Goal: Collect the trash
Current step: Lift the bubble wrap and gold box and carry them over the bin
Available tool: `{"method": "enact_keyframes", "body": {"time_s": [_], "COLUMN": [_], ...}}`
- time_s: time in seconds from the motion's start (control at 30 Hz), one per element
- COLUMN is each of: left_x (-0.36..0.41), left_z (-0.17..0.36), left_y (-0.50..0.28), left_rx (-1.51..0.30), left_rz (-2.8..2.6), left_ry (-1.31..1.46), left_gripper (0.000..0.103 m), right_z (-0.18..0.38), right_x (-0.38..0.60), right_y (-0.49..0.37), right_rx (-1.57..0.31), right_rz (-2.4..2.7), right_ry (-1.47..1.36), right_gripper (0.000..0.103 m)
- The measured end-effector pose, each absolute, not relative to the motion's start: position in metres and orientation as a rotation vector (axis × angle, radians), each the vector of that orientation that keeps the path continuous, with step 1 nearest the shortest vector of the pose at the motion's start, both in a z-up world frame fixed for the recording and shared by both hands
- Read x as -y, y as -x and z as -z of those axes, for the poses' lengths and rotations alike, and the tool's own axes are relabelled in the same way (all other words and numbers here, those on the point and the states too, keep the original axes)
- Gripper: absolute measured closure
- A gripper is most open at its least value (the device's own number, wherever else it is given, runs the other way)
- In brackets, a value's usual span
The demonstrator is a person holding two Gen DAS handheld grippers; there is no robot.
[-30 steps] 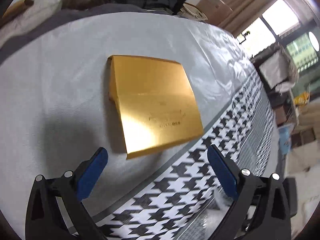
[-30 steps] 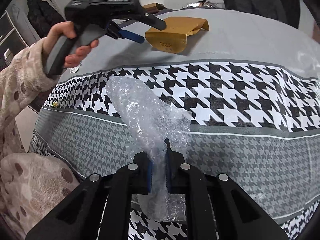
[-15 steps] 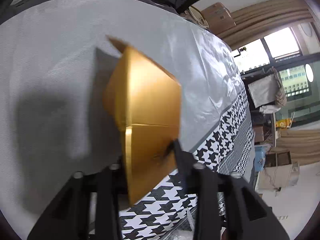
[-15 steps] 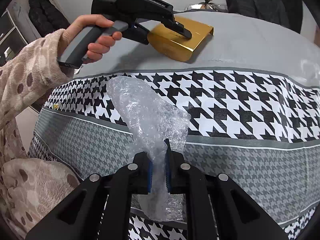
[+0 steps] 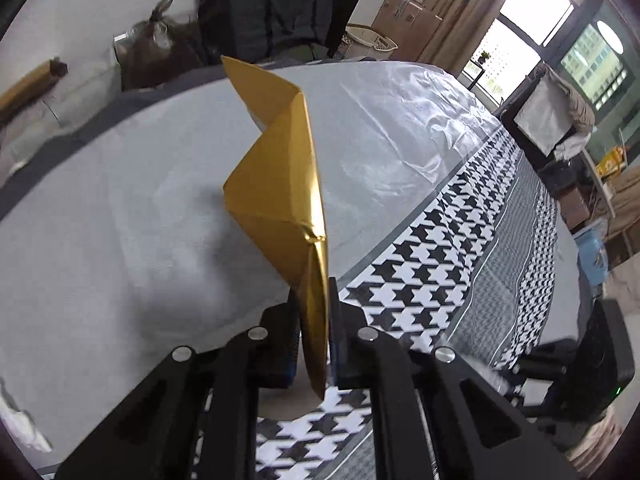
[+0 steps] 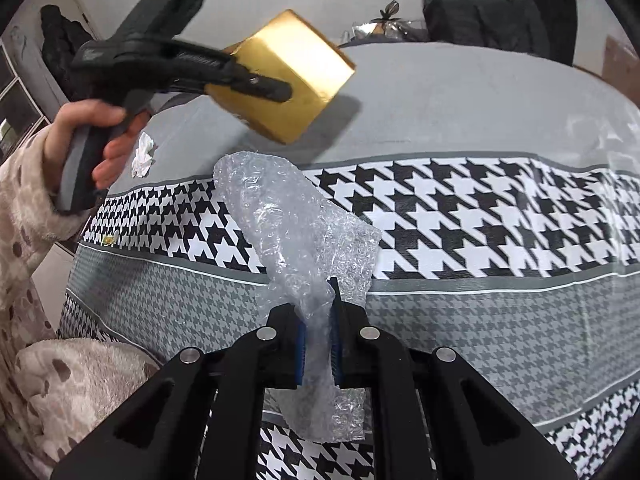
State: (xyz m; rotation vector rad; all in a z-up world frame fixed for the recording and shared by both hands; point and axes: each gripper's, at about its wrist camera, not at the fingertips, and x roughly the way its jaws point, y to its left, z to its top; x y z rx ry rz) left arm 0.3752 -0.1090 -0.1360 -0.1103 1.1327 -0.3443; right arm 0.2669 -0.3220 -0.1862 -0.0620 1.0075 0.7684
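A folded gold foil carton (image 5: pixel 276 184) hangs in the air above the grey cloth, pinched edge-on in my left gripper (image 5: pixel 314 312), whose jaws are still closing on its lower flap. From the right wrist view the same carton (image 6: pixel 296 76) floats above the surface, with the left gripper (image 6: pixel 280 90) clamped on it. My right gripper (image 6: pixel 318 320) is shut on a crumpled piece of clear bubble wrap (image 6: pixel 288 220) that sticks up over the houndstooth band.
A crumpled white tissue (image 6: pixel 143 155) lies on the grey cloth (image 6: pixel 460 112) near the person's hand (image 6: pixel 108 128) in a spotted fleece sleeve. Dark bags (image 5: pixel 260 16) stand beyond the far edge. Boxes and furniture (image 5: pixel 576 208) crowd the floor by the window.
My left gripper went from wide open before the flat gold carton to closed on its edge, then lifted it off the cloth. The right gripper kept its hold on the bubble wrap.
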Motion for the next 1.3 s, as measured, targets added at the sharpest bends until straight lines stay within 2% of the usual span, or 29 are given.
{"method": "enact_keyframes", "body": {"time_s": [0.37,0.73,1.3], "left_x": [0.079,0.031,-0.125], "left_z": [0.085,0.056,0.028], "left_y": [-0.309,-0.228,-0.098], "left_rx": [-1.042,-0.981,-0.918], "left_rz": [0.316,0.25,0.069], "left_ry": [-0.013,-0.073,-0.074], "left_gripper": [0.091,0.091,0.091], "right_z": [0.157,0.125,0.076], "right_x": [0.318,0.264,0.124], "right_y": [-0.253,-0.238,-0.205], "right_rx": [-0.961,-0.872,-0.78], "right_rz": [-0.737,-0.754,-0.913], "right_ry": [0.098,0.151,0.307], "right_gripper": [0.095,0.096,0.096]}}
